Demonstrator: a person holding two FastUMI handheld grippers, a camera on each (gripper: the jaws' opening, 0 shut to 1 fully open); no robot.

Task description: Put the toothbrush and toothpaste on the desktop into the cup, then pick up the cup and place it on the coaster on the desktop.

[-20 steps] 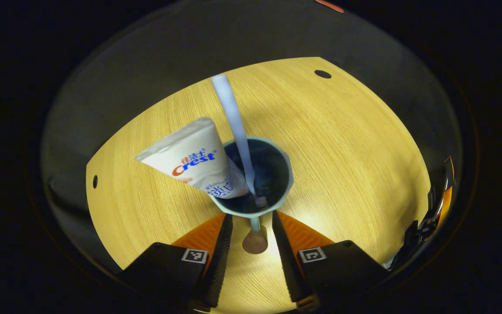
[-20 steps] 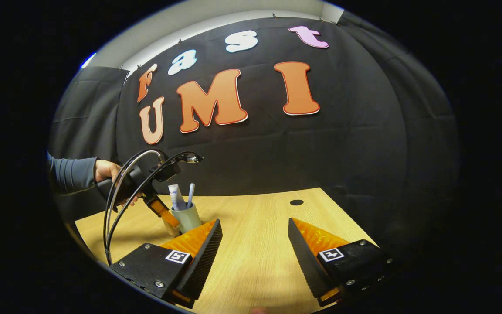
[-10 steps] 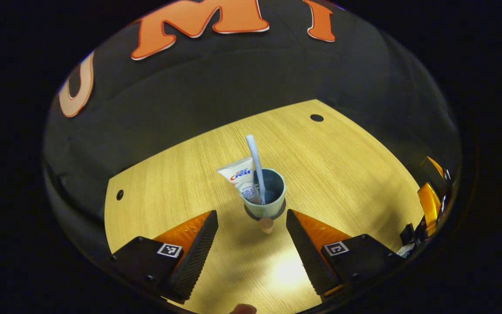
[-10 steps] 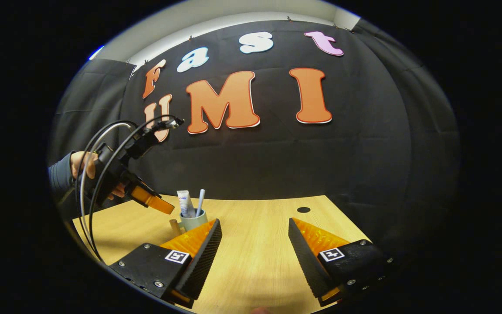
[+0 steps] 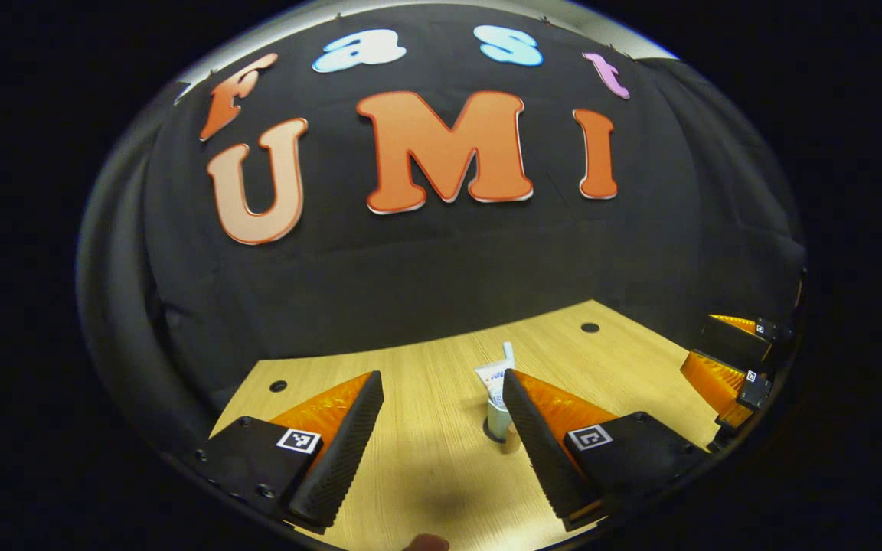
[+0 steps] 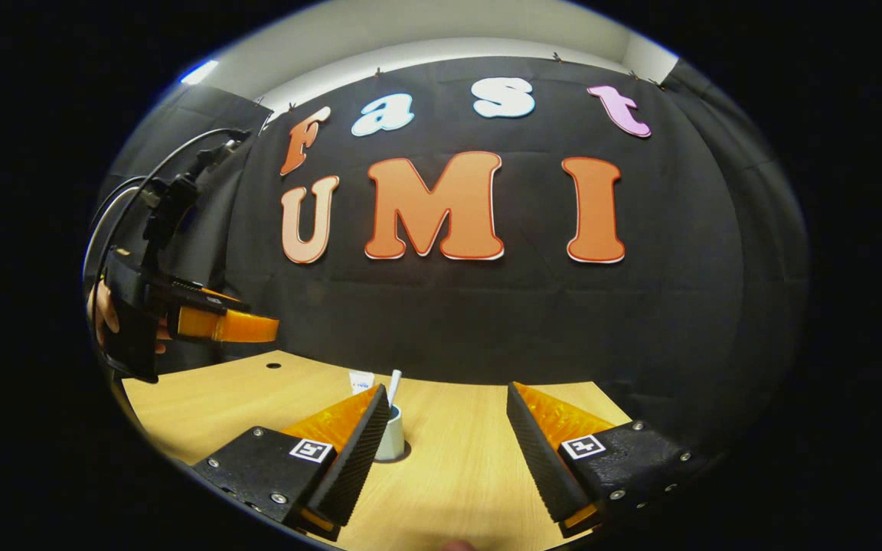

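Left gripper hangs released, jaws spread, above the bench; the cup stands beyond its fingertips, partly behind one finger, on the dark coaster, holding the toothpaste and toothbrush. Right gripper is likewise spread and empty. Since half a second ago the left gripper has backed away and risen, the cup now smaller.

Cup upright on coaster, holding toothpaste, toothbrush.
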